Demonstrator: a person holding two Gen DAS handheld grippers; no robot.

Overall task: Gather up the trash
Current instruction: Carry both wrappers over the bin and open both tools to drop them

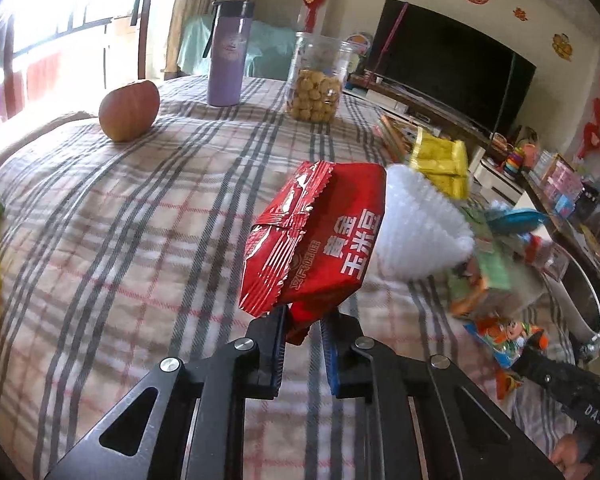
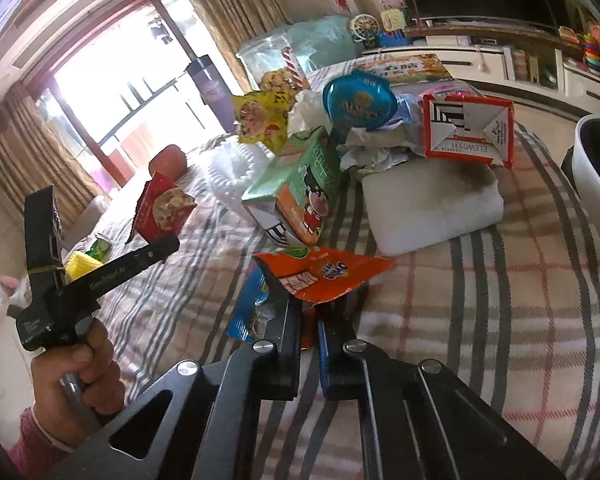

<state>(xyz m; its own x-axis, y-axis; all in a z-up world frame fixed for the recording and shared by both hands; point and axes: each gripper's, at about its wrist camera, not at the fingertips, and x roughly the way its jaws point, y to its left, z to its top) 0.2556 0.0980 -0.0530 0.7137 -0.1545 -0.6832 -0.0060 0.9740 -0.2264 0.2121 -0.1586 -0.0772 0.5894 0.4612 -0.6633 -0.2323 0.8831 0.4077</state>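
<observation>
My left gripper is shut on a red snack wrapper and holds it above the plaid tablecloth. It also shows in the right wrist view, with the red wrapper in it. My right gripper is shut on an orange snack wrapper, just above the cloth. More trash lies ahead: a green-and-orange carton, a yellow wrapper, a blue lid, crumpled tissue and a red-and-white carton.
An apple, a purple bottle and a jar of snacks stand at the table's far side. A white foam block lies on the cloth. A white bin stands at the right edge.
</observation>
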